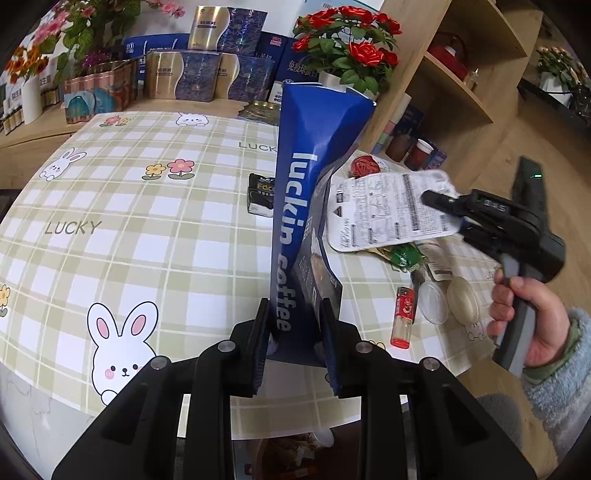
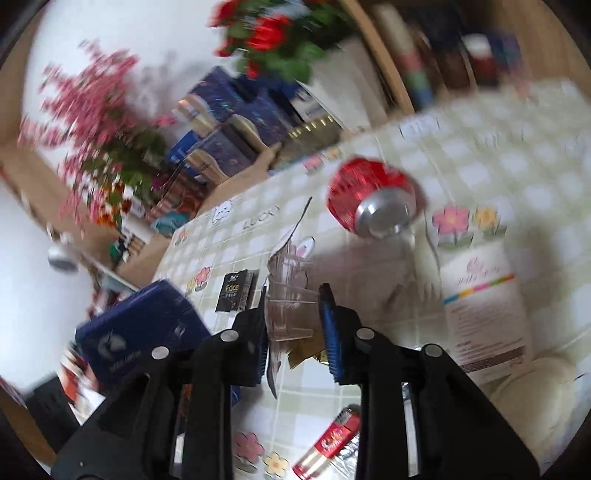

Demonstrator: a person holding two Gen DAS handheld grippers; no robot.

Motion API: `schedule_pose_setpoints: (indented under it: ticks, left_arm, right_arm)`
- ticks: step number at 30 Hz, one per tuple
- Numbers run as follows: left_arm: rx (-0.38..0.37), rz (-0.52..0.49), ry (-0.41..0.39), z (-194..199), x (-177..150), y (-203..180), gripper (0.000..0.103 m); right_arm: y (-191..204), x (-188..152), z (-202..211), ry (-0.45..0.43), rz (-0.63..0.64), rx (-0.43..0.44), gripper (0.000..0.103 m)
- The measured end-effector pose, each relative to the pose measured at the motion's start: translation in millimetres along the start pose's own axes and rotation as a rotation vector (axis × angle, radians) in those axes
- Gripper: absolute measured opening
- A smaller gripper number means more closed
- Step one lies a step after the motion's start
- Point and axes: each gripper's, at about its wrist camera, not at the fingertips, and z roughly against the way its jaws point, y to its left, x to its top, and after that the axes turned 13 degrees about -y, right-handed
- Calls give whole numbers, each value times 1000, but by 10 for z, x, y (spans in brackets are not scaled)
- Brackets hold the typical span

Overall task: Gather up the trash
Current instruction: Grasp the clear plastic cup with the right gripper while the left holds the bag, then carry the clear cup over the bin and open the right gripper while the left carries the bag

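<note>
Between the left gripper's point(image 1: 295, 332) pads: a blue "luckin coffee" paper bag point(image 1: 306, 206), clamped at its lower edge, standing tall and tilted slightly, mouth up. It blocks much of the left wrist view toward the far right of the table.

Right gripper point(image 1: 430, 197), held in a hand point(image 1: 524, 317) with a fuzzy pale-blue sleeve point(image 1: 565, 373): jaws closed on a clear plastic blister pack with a white printed backing card point(image 1: 391, 210). In the left wrist view the card hangs just beside the bag's right edge, near its upper half, above the table. In the right wrist view the clear plastic shell sits between the two pads; that view is motion-blurred.

Table point(image 1: 147, 229): checked green-and-white cloth with rabbits, flowers and "LUCKY" lettering. Trash still lying on it:
- red lighter point(image 1: 403, 317), near the front right
- two round clear or cream lids point(image 1: 461, 299) just beside the lighter
- green wrapper point(image 1: 404, 256) under the card
- small black "Face" packet point(image 1: 261, 197) beside the bag, left of it
- red can point(image 2: 369, 199) on its side, farther back
- white printed leaflet point(image 2: 484, 302)

Beyond the table: stacked blue and gold boxes point(image 1: 207, 74), a pot of red roses point(image 1: 347, 48), pink flowers point(image 1: 74, 22), a wooden shelf unit point(image 1: 461, 74) at right.
</note>
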Motion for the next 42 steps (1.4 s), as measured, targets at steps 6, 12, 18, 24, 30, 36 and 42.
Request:
schedule_pose_setpoints:
  ticks: [6, 12, 18, 24, 30, 36, 42]
  left_arm:
    - [-11, 8, -48, 123, 73, -74, 24]
    - [-35, -19, -41, 230, 170, -211, 24]
    - [-43, 0, -6, 220, 197, -237, 23]
    - [-64, -25, 68, 185, 206, -315, 22]
    - [-131, -21, 182, 55, 176, -410, 26]
    - [-173, 13, 258, -229, 130, -473, 29]
    - [-151, 86, 258, -383, 121, -391, 15]
  right_arm:
    - [347, 25, 504, -97, 184, 5, 28]
    - [404, -36, 954, -142, 197, 22, 28]
    - [441, -196, 1100, -133, 228, 7, 27]
    - [451, -230, 1215, -143, 224, 3, 27]
    - [444, -326, 1222, -127, 247, -3, 27]
    - [339, -377, 1195, -109, 215, -5, 27]
    - [204, -347, 1252, -118, 180, -15, 27]
